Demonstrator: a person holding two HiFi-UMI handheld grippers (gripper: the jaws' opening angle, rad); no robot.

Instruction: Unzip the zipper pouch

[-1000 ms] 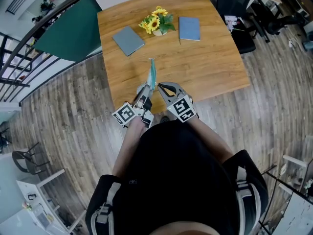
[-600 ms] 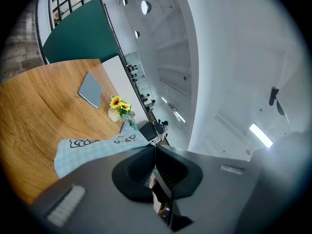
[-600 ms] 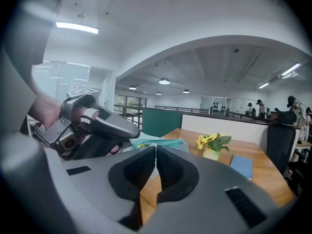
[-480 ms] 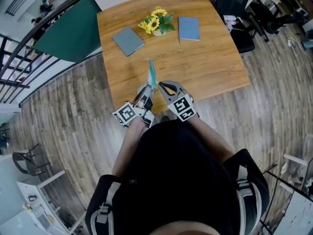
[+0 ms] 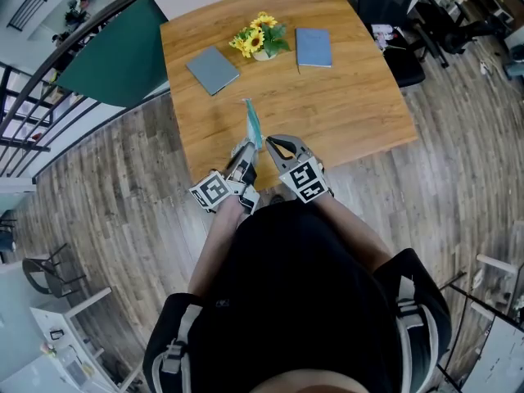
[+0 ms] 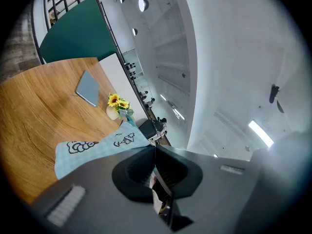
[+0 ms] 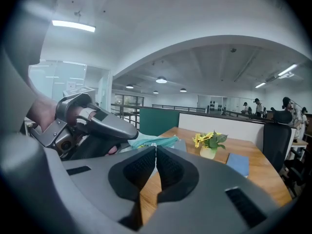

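Observation:
The zipper pouch (image 5: 252, 123) is pale teal checked cloth with small cartoon prints. It is held up on edge over the near side of the wooden table (image 5: 352, 105). My left gripper (image 5: 248, 150) is shut on the pouch's near end. In the left gripper view the cloth (image 6: 97, 147) spreads left from the closed jaws (image 6: 155, 147). My right gripper (image 5: 268, 143) is just to the right of it, shut. In the right gripper view its tips (image 7: 155, 147) sit right below the teal pouch edge (image 7: 153, 141), beside the left gripper (image 7: 92, 123). Nothing shows between them.
At the table's far side are a pot of sunflowers (image 5: 260, 41), a grey notebook (image 5: 213, 68) to its left and a blue notebook (image 5: 314, 47) to its right. A black chair (image 5: 393, 6) stands at the far right corner, and a green panel (image 5: 115, 56) at the left.

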